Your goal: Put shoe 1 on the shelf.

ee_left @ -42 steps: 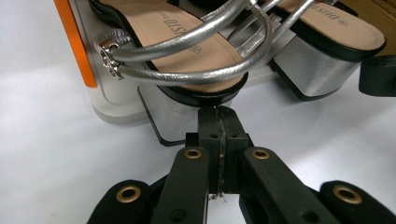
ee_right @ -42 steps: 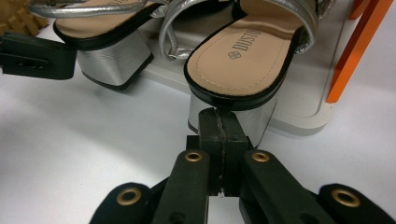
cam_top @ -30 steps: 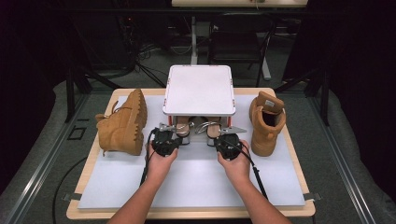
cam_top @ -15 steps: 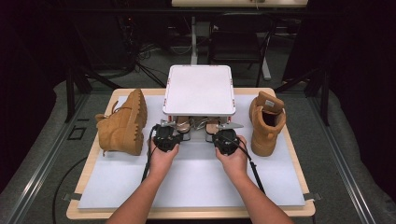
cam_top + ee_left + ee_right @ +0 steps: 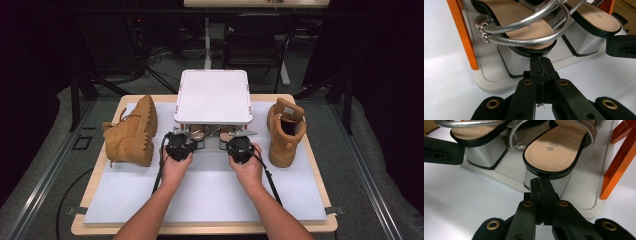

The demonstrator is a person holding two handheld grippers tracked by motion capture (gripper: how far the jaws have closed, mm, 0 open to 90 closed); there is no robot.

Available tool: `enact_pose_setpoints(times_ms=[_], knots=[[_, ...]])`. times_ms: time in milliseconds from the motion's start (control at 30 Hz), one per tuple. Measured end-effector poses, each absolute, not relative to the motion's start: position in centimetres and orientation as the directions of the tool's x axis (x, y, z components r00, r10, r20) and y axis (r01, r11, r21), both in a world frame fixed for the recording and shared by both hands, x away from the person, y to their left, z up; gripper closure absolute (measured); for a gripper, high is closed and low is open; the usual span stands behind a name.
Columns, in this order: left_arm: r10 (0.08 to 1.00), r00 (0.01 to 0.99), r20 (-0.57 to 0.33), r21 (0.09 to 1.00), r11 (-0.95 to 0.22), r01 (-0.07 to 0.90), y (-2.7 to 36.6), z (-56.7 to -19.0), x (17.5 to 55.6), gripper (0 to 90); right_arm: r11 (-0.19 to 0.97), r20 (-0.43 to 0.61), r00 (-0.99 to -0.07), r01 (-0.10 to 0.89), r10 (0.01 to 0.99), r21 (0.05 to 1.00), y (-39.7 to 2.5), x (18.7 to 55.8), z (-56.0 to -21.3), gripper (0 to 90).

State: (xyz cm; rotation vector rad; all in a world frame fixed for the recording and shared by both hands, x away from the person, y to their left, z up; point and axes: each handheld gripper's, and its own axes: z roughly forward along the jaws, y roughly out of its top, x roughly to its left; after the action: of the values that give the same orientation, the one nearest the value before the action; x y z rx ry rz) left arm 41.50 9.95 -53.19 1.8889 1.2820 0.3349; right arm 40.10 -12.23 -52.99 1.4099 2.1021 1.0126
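While the white rack point(image 5: 212, 96) stands at table centre, a tan boot point(image 5: 131, 132) lies on its side left of the rack and a second tan boot point(image 5: 285, 131) stands upright right of it. Under the rack's front edge, on its lower shelf point(image 5: 489, 75), sit two silver block-heel sandals: the left sandal point(image 5: 524, 27) just ahead of the left gripper point(image 5: 541, 65), the right sandal point(image 5: 555, 150) just ahead of the right gripper point(image 5: 541, 186). Both grippers have jaws pressed together with nothing between them, tips at or just short of the heels; contact cannot be told.
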Motion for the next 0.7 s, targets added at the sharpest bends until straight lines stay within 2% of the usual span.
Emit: enact_pose_setpoints(times_ms=[700], knots=[[0.873, 0.444, -0.203, 0.747, -0.155, 0.646, 10.24, -53.36, 41.35, 90.0, 0.205, 0.059, -0.382, 0.612, 0.922, 0.764, -12.78, 40.37, -53.02, 90.0]])
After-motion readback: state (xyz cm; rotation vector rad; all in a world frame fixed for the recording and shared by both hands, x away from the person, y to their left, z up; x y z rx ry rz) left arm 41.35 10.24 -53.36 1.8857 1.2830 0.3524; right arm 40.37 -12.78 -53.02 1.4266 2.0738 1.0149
